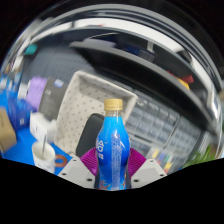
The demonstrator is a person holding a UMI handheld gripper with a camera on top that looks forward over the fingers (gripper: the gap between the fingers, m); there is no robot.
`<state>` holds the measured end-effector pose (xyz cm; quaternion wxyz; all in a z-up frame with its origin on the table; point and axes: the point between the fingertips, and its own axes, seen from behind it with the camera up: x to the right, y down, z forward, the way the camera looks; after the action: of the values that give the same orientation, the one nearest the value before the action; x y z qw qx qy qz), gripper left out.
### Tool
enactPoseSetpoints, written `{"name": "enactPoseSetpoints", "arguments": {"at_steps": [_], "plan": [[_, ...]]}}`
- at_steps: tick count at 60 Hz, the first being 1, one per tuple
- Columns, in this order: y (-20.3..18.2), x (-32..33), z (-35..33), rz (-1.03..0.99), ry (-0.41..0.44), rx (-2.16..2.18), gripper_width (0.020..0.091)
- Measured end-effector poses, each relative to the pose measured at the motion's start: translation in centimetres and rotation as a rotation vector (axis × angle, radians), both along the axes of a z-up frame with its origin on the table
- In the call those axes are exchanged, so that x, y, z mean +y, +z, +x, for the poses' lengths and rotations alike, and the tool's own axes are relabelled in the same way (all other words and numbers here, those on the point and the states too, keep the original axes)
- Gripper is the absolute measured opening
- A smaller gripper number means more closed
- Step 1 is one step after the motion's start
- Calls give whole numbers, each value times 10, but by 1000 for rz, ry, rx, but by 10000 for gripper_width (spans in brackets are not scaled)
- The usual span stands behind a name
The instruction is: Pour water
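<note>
Gripper view: my tongs (113,172) pinch, seemingly, the slick blue plastic bottle with tan cap (113,150) mid-body (liquid-heavy, squeezable).

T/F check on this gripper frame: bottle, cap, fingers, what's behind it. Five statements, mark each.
1. A blue bottle stands between the gripper fingers. True.
2. The bottle lies on its side. False: it is upright.
3. Its cap is off. False: a yellowish cap sits on top.
4. The pink pads flank the bottle's lower half. True.
5. A keyboard is behind the bottle. True; it lies beyond it, on the far side from the white cup.

Whether both fingers press on the bottle cannot be told from this view.
</note>
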<state>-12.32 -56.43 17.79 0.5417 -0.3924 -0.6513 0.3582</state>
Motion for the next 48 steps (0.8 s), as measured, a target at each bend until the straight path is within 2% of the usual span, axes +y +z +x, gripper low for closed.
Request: {"name": "enactPoseSetpoints", "arguments": {"at_steps": [4,5,7,12,14,29,41,48], "plan": [[-5,7,-3,-188,25,-27,358],[-10,-2,-1,-222,-6,-23,357],[-14,6,-3,-288,26,-42,356],[-27,11,-5,-370,43,-56,356],[-33,9,-5,-390,22,-52,358],[-94,18,-10,-410,6,-57,361],[-91,21,-7,-420,9,-25,363],[-91,21,-7,-427,-2,-27,442]]}}
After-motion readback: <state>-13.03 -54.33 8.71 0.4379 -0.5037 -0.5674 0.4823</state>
